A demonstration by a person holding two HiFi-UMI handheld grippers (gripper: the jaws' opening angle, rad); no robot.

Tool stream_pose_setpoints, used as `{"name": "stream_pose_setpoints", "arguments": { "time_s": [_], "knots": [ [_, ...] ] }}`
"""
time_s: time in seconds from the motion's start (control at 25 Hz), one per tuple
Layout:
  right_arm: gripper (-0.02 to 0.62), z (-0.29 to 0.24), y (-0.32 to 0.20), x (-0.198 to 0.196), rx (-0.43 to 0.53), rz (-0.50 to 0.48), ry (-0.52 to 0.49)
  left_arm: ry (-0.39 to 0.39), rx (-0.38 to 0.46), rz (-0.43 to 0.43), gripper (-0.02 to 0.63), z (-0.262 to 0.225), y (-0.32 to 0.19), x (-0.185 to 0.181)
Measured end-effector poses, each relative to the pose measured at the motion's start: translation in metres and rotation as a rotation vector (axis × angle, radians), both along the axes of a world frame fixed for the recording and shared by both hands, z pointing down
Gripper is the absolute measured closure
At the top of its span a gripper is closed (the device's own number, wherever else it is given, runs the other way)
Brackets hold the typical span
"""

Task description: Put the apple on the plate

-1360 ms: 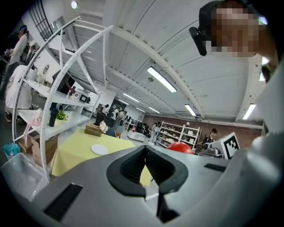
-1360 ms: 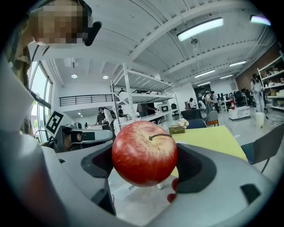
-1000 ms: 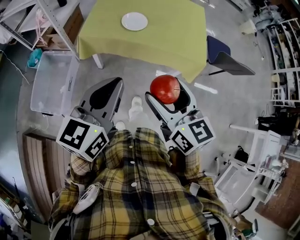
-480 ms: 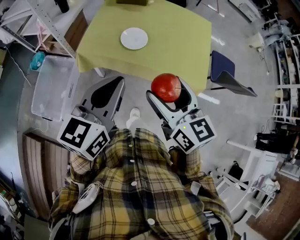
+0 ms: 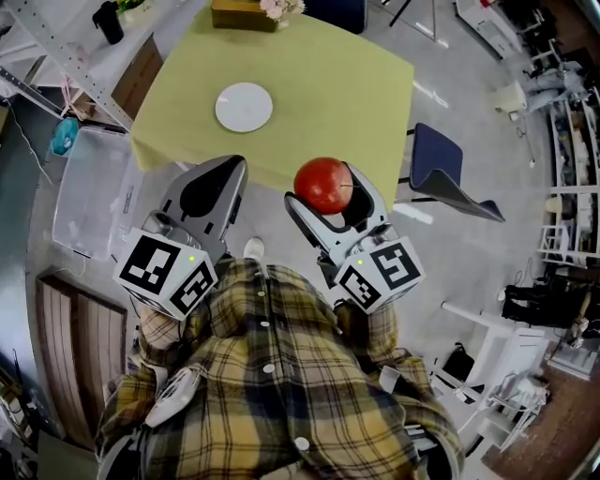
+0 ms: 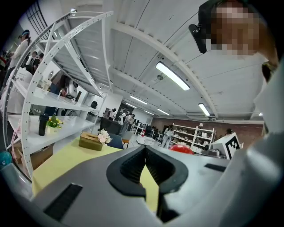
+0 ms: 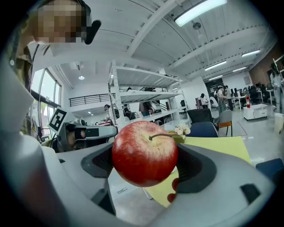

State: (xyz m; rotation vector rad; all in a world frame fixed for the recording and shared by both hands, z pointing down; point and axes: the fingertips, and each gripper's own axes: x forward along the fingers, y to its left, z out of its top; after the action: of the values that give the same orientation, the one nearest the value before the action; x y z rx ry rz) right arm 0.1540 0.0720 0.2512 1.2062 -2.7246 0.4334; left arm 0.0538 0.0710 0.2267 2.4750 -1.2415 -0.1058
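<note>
Far left, on the floor beside the worktop's left edge: a clear plastic bin (image 5: 89,202). Next to the right, the left gripper (image 5: 225,169), clenched tight, black pads meeting at the tips with nothing between them. Held in the air, short of the near edge of the worktop (image 5: 347,84). Beyond it, on the yellow-green cloth toward the near left corner: a round white plate (image 5: 244,107), lying flat. At the far edge, a brown tissue box (image 5: 239,14) with pale flowers beside it.

Right of centre, the apple (image 5: 323,185): round, deep red and glossy, flecked with pale yellowish streaks toward the top. Thin brown stem (image 7: 162,136) lying sideways in the right gripper view. Pinched at its two sides between the black pads of the right gripper (image 5: 326,190), bulging above the jaws. Up in the air near the worktop's near edge, with bare floor below in the right gripper view. To the right of the plate and well apart from it.

Further right, on the floor by the worktop's right edge: a dark blue chair (image 5: 450,169). Along the bottom, a plaid shirt (image 5: 272,375).
</note>
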Motion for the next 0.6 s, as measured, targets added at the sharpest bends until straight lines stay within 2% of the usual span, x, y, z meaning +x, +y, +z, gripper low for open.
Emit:
{"name": "stream_pose_setpoints", "arguments": {
  "time_s": [0.28,0.6],
  "knots": [
    [0.210,0.009,-0.034,0.023,-0.021,-0.008,-0.012,-0.012,-0.023,-0.012,0.598,0.011,-0.030,0.018],
    [0.210,0.022,-0.068,0.006,-0.060,-0.029,-0.034,-0.027,-0.047,-0.015,0.598,0.022,-0.066,0.006]
  ]
}}
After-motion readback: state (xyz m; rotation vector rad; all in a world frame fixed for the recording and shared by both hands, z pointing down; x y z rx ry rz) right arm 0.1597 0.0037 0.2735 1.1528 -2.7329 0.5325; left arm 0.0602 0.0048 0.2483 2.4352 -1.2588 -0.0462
